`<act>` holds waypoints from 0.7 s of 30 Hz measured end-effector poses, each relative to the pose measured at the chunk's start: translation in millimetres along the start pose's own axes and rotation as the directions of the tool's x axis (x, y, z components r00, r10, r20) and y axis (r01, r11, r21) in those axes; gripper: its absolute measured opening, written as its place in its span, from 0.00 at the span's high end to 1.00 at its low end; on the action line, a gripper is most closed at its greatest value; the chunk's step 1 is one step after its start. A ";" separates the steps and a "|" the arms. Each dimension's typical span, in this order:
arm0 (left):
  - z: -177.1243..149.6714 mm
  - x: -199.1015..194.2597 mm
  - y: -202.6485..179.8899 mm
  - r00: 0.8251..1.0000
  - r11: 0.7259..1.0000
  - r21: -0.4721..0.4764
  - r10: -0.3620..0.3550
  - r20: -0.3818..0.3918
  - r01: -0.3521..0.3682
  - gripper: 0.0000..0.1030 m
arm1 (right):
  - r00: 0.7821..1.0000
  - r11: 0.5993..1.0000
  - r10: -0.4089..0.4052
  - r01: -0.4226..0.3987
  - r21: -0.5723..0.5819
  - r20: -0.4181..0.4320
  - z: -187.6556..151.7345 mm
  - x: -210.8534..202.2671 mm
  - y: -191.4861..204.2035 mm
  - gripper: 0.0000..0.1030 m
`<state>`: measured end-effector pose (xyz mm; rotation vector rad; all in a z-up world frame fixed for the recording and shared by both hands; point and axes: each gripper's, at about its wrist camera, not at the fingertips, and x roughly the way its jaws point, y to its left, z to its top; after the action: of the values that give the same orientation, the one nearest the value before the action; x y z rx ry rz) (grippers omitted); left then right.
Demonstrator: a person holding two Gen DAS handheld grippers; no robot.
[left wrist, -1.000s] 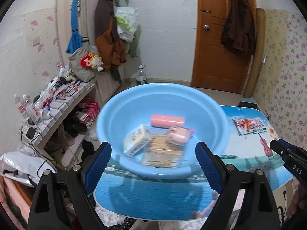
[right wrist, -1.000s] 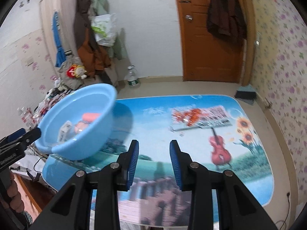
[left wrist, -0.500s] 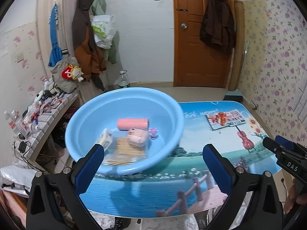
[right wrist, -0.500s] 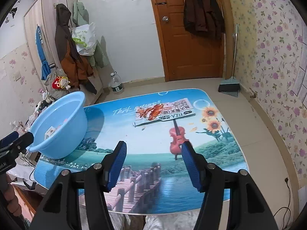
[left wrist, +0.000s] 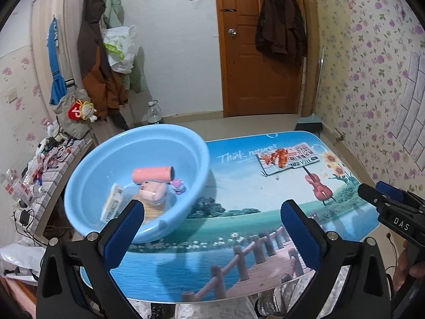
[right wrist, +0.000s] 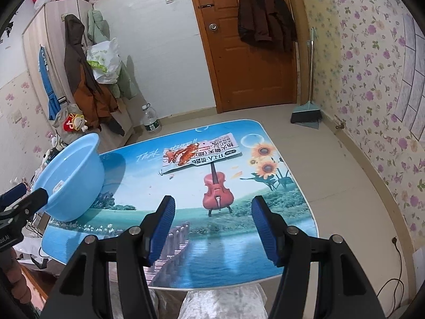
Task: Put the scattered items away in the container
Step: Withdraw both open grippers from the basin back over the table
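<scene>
a pale blue basin (left wrist: 186,156) sat left of frame on the bench (left wrist: 265,212), holding a pink roll (left wrist: 152,174); both jaws gaped empty.

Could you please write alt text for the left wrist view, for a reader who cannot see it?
A light blue basin sits at the left end of a picture-printed table, holding a pink roll and other small items. The open left gripper frames the foreground.

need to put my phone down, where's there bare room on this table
Most of the table is bare: everything right of the blue basin, across the printed violin and sunflowers to the far and right edges. The near-left corner is crowded, where the basin sits holding the collected items.
</scene>
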<state>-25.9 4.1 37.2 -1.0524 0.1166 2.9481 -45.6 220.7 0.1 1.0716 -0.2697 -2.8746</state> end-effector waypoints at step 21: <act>20.0 71.6 -37.8 0.960 0.967 -0.079 -0.251 -0.125 0.243 0.00 | 0.984 0.976 0.178 -0.172 0.133 -0.031 24.2 40.4 -50.4 0.40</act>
<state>-92.8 42.1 4.9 -1.1772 -0.1007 2.6740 -91.8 268.9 -17.3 1.0683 -0.5272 -2.7063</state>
